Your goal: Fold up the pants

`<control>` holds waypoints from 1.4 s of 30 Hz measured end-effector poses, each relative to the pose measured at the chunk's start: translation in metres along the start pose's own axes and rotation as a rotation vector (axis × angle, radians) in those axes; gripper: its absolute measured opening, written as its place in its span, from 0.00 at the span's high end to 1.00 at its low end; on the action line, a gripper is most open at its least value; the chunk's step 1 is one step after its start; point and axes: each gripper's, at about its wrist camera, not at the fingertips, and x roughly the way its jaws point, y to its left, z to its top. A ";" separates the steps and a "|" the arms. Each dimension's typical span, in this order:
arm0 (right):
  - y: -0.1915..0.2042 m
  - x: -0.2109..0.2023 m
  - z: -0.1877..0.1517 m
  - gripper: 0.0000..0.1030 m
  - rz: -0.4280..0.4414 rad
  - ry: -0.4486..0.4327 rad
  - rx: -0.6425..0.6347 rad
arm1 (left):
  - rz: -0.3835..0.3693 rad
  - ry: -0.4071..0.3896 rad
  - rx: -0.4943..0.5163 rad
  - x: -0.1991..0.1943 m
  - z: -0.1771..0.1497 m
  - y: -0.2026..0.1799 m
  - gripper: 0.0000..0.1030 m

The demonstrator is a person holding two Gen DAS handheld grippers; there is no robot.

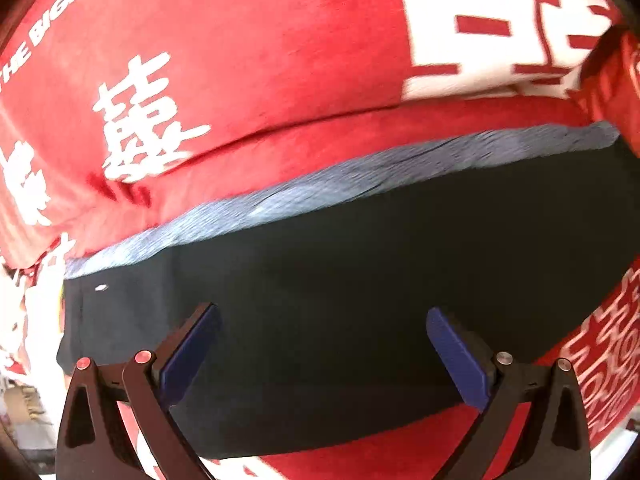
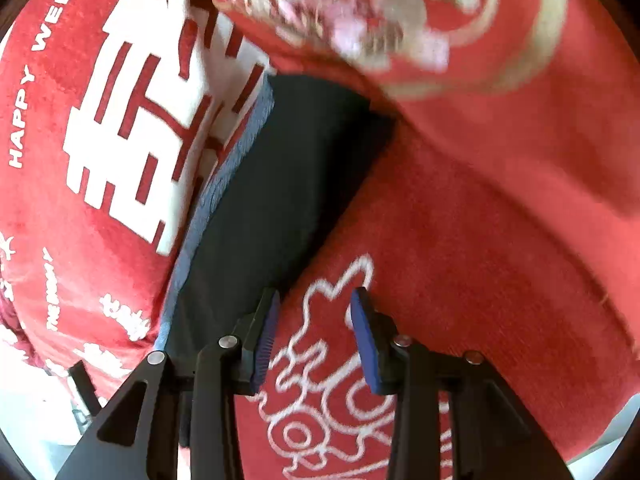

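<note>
Two grippers hang with jaws apart over folded dark pants (image 1: 340,300) on a red blanket (image 1: 260,60).
Left gripper (image 1: 322,354) and right gripper (image 2: 315,338) hold nothing; a red pillow (image 2: 500,100) overlaps the pants' far end.

Home bedroom — red wedding blanket (image 1: 260,40) spread.

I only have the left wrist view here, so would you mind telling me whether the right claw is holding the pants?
Observer: No, the right claw is open; nothing is between its pads.
Operator: Thanks. Where is it relative to the pants?
Observer: Beside the dark pants; one finger overlaps their edge, the other is over the red blanket.
Operator: What is past the far end of the pants?
Observer: A red cushion with blurred pale embroidery overlaps that end.
</note>
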 end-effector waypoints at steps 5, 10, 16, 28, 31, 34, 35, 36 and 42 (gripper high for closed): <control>-0.005 -0.001 0.021 0.61 0.049 -0.042 0.088 | -0.115 -0.001 -0.043 0.001 0.023 -0.037 0.00; -0.007 0.007 0.013 0.60 0.070 -0.006 0.093 | -0.176 0.014 -0.041 0.006 0.031 -0.064 0.00; -0.013 0.006 0.004 0.60 0.098 -0.019 0.093 | -0.198 0.069 -0.045 0.028 0.024 -0.076 0.00; -0.004 0.007 0.013 0.55 0.056 -0.067 0.009 | -0.189 0.059 -0.018 0.023 0.023 -0.081 0.00; 0.020 -0.014 0.008 0.55 -0.073 -0.111 -0.122 | -0.176 0.064 -0.009 0.021 0.026 -0.087 0.00; 0.050 -0.034 0.011 0.55 -0.124 -0.186 -0.263 | -0.172 0.065 -0.015 0.022 0.027 -0.090 0.00; 0.056 -0.033 0.017 0.55 -0.118 -0.185 -0.286 | -0.169 0.064 -0.016 0.022 0.028 -0.092 0.00; 0.062 -0.028 0.026 0.55 -0.101 -0.174 -0.302 | -0.165 0.063 -0.017 0.023 0.029 -0.093 0.00; 0.089 0.030 0.089 0.55 -0.105 -0.137 -0.349 | -0.162 0.055 -0.028 0.028 0.027 -0.096 0.00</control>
